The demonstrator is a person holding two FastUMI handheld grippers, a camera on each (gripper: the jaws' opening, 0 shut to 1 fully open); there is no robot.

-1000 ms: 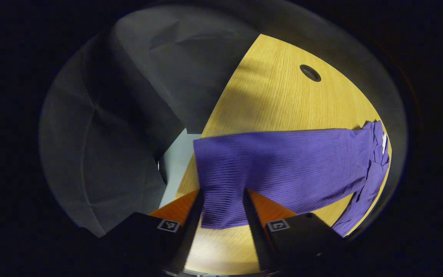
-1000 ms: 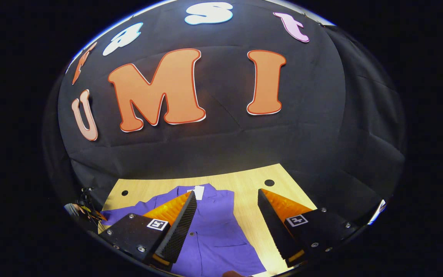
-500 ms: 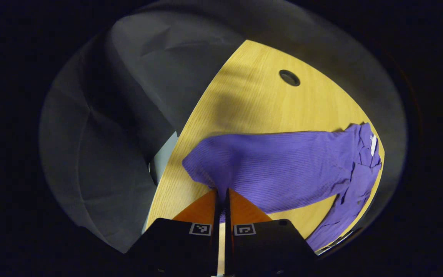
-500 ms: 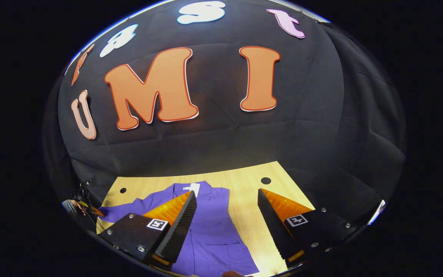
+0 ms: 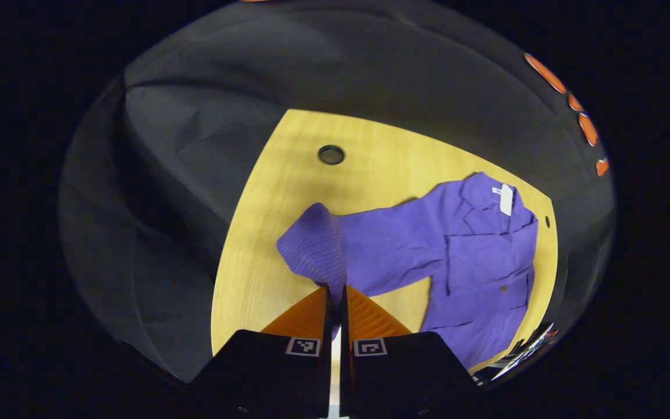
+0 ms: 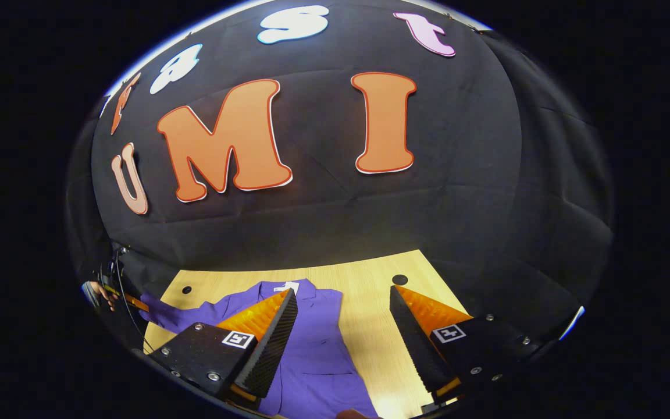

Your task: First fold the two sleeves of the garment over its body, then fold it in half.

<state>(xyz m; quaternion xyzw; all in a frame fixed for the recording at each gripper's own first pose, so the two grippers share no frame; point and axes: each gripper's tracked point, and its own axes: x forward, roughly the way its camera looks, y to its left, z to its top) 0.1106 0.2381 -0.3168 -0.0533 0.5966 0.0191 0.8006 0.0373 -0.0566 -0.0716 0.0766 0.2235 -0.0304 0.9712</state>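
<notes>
- I am pinching the sleeve (image 5: 312, 247) cuff in my left gripper (image 5: 333, 297), raised off the table (image 5: 265, 192) beside the garment (image 5: 480, 262).
- My right gripper (image 6: 344, 326) is hanging open above the garment's body.
- I'd carry the cuff low across the body, keeping the shoulder flat.

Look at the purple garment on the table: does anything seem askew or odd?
Nothing is damaged. The sleeve curls up off the table because the left gripper pinches its cuff; the right gripper hangs open above the garment.
</notes>
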